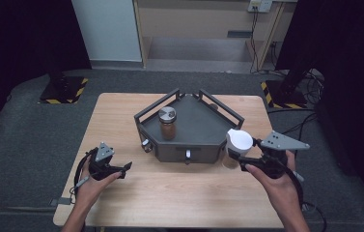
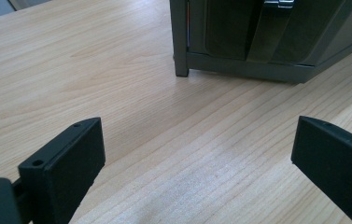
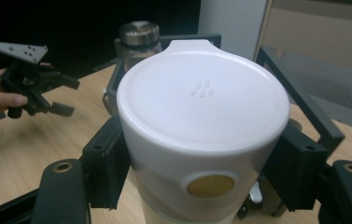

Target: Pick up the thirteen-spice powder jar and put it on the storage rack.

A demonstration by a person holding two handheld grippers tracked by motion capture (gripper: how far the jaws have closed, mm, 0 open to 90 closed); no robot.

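High view hides most of the white-lidded, pale-bodied container behind the right gripper: just its white lid and a sliver of its body show, and whether its base rests on the light wooden table or hangs just above cannot be told. Right gripper view cuts the container off at the bottom edge, so its lower body is out of sight; a round brass-coloured disc sits on the front of the lid's skirt, and small raised dots mark the top.

The right gripper has its two black jaws pressed against opposite sides of the container, just under the lid, pinching it. The container stands at the front right corner of the dark grey metal tray with raised rail sides, just outside it.

The left gripper is held low over the table at the front left, well apart from the tray. Left gripper view shows its jaws spread wide with nothing but bare wood between them, and the tray's corner post and wall ahead.

Inside the tray stands a glass jar of brown contents with a silver metal lid, near its left rail. In the right gripper view that jar rises partly hidden behind the container, and the left gripper shows farther off.
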